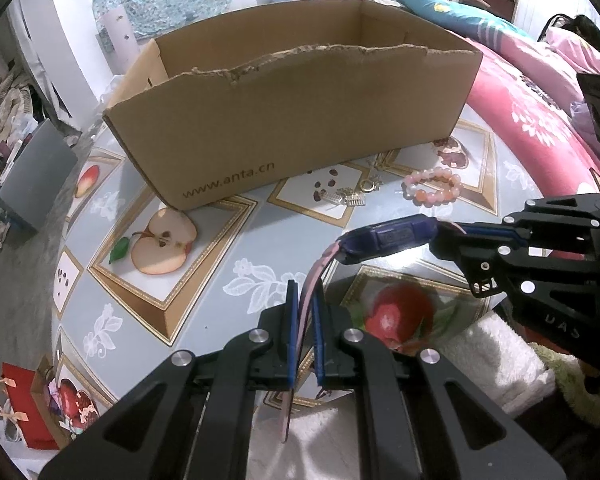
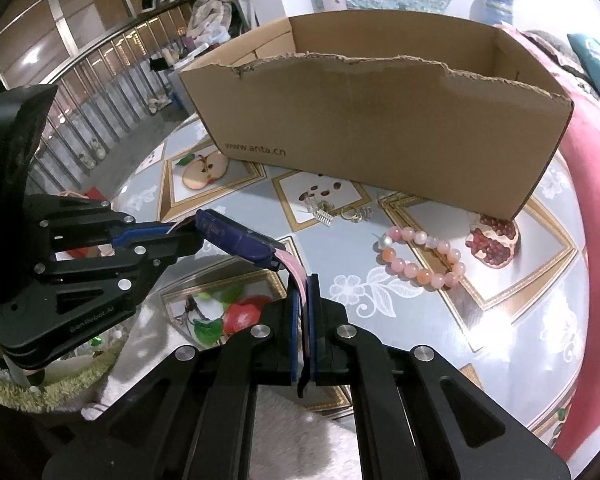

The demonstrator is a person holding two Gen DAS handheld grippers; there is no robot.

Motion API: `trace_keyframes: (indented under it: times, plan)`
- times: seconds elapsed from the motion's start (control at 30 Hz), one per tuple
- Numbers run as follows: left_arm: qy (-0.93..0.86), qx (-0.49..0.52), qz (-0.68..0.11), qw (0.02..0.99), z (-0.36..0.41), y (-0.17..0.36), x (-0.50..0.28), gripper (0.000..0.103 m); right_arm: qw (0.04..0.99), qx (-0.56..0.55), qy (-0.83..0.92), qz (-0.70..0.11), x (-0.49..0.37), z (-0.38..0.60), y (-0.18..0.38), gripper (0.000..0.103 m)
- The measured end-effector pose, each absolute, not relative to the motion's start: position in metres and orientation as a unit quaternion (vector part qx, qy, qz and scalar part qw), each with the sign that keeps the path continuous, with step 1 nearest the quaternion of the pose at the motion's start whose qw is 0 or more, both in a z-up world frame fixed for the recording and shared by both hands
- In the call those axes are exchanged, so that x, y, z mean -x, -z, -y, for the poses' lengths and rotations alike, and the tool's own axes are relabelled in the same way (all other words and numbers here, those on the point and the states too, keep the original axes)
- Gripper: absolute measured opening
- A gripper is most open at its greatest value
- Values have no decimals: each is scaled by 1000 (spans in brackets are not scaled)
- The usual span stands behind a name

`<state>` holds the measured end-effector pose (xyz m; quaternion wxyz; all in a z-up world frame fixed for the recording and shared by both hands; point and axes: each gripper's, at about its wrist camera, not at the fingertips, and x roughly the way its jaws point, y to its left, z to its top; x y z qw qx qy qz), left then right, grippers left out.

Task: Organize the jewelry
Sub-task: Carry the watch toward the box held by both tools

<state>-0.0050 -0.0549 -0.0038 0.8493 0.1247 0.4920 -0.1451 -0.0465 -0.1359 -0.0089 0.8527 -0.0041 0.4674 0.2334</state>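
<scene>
A wristband with a purple body (image 1: 388, 238) and pink strap hangs above the table, stretched between both grippers. My left gripper (image 1: 304, 292) is shut on one strap end. My right gripper (image 1: 440, 236) comes in from the right, shut on the other end. In the right wrist view the right gripper (image 2: 304, 284) pinches the pink strap, and the left gripper (image 2: 192, 236) holds the far end beside the purple body (image 2: 236, 240). A pink bead bracelet (image 1: 432, 188) (image 2: 420, 264) and small silver pieces (image 1: 348, 198) (image 2: 324, 214) lie on the table before an open cardboard box (image 1: 284, 120) (image 2: 380, 120).
The round table (image 1: 228, 280) has a glossy fruit-print cover. A bed with a pink quilt (image 1: 540, 92) borders it on the right. A white fluffy cloth (image 1: 496, 356) lies at the near edge. A metal railing (image 2: 100, 92) stands beyond the table's left side.
</scene>
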Motion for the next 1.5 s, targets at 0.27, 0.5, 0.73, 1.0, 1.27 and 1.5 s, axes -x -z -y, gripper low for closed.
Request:
trace_keyframes:
  times: [0.27, 0.5, 0.73, 1.0, 1.27, 1.5]
  plan:
    - [139, -128, -500, 845, 56, 7, 4, 6, 847, -4, -234, -478, 44, 135, 14, 2]
    - [138, -131, -503, 843, 57, 8, 2, 6, 844, -5, -234, -483, 42, 136, 17, 2]
    - [138, -136, -504, 842, 58, 9, 2, 6, 840, -7, -234, -489, 40, 137, 21, 2]
    - [138, -142, -502, 842, 60, 9, 4, 7, 840, -8, -234, -490, 40, 137, 23, 2]
    - [140, -136, -498, 845, 58, 8, 5, 7, 841, -6, -233, -488, 41, 136, 23, 2]
    - [143, -138, -496, 845, 59, 8, 5, 7, 842, -15, -232, -487, 41, 140, 23, 2]
